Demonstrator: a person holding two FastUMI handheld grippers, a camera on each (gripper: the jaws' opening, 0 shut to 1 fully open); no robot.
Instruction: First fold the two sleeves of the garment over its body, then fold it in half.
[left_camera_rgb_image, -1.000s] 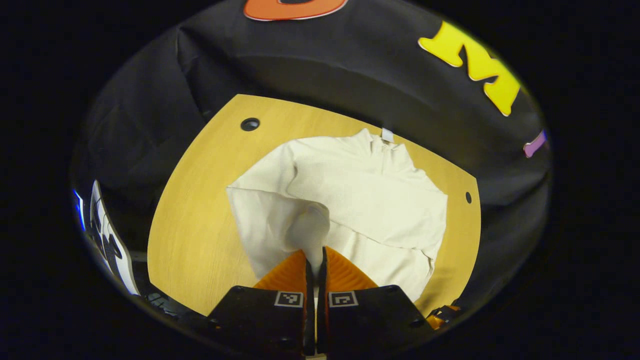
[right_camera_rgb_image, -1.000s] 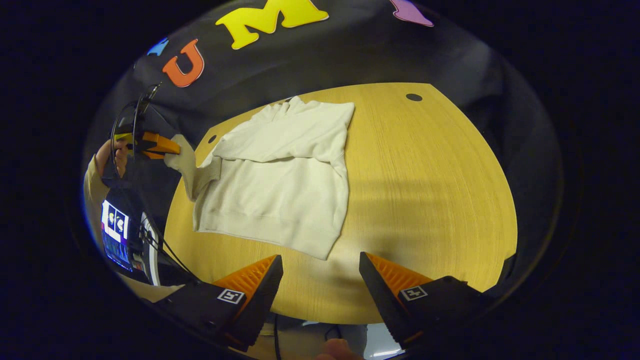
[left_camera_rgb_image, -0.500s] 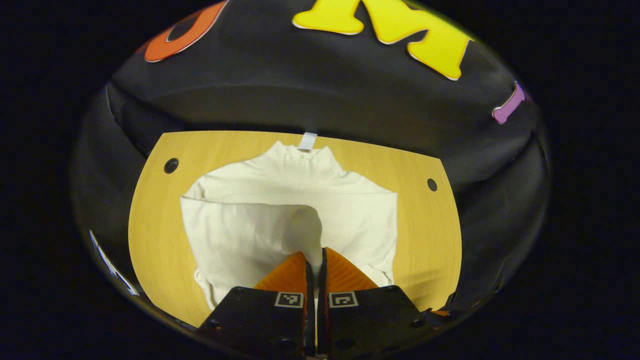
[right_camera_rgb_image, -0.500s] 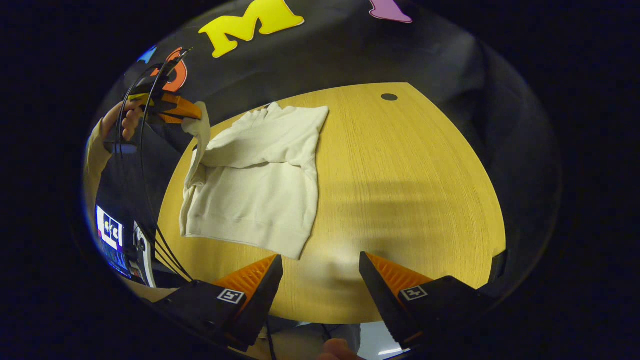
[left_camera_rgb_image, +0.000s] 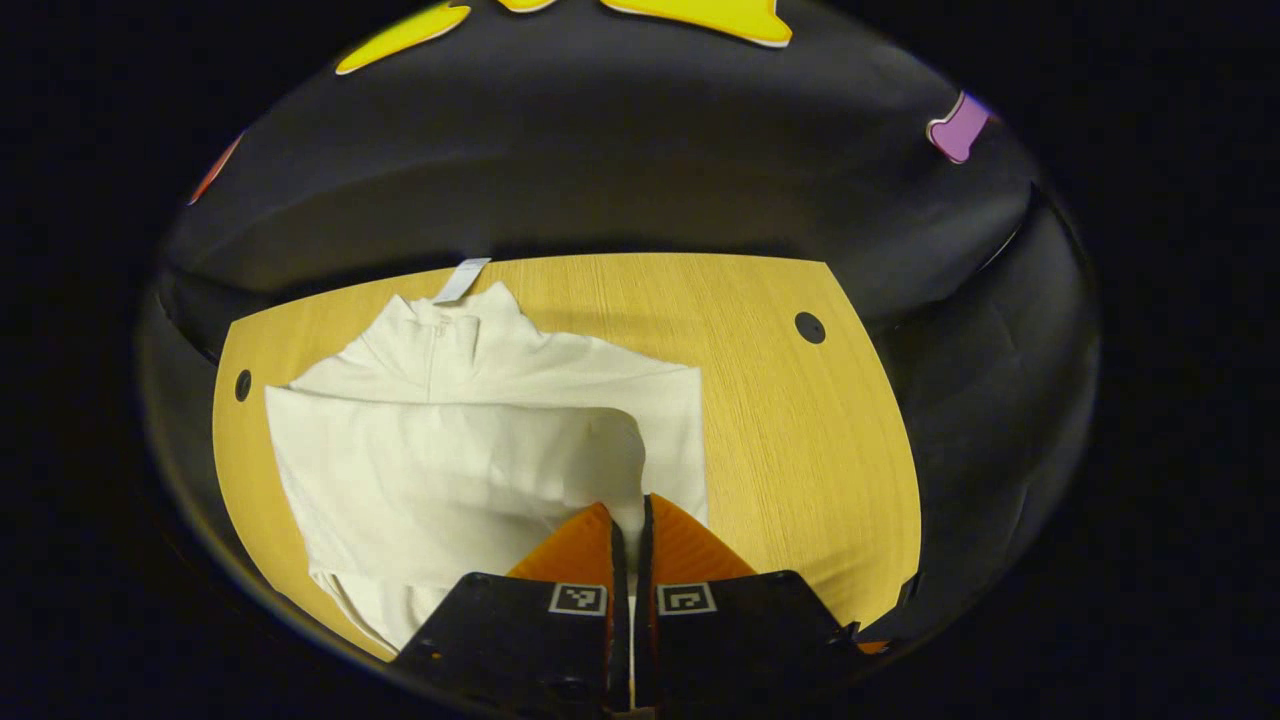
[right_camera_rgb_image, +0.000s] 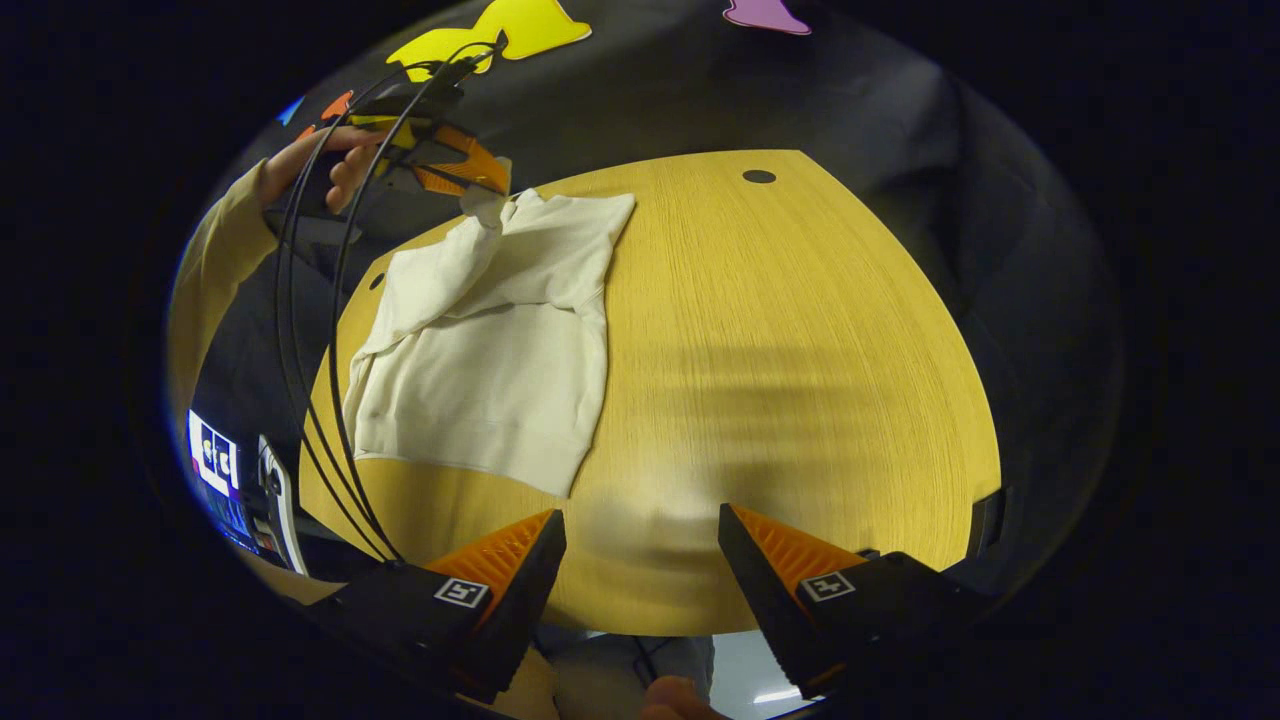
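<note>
In the left gripper view, the left gripper (left_camera_rgb_image: 630, 515) has its two fingers pressed together on a thin piece of white cloth. This cloth is the end of the sleeve (left_camera_rgb_image: 500, 455) of the sweater (left_camera_rgb_image: 480, 400). From the pinched end the sleeve runs to the left, across the body of the sweater, and it is lifted a little near the fingers. The sweater lies flat on the wooden table (left_camera_rgb_image: 800, 440), on the left half of it in this view. Its collar (left_camera_rgb_image: 445, 325) points to the far edge of the table, and a small white tag (left_camera_rgb_image: 461, 279) sticks out from the collar. Two dark round holes are in the table top, one near each far corner.

In the right gripper view, the right gripper (right_camera_rgb_image: 640, 550) has its jaws spread wide, with nothing between them. It hangs above the bare near part of the table (right_camera_rgb_image: 800, 350), well apart from the sweater (right_camera_rgb_image: 490, 350), which lies on the left side of the table. Farther off, a hand (right_camera_rgb_image: 320, 170) with a light sleeve holds the left gripper (right_camera_rgb_image: 480, 185) above the far end of the sweater. The cloth of the sleeve (right_camera_rgb_image: 440, 275) rises from the sweater up to its fingers. Black cables hang down from that gripper. A small screen (right_camera_rgb_image: 215, 455) stands at the left, below the table edge.
</note>
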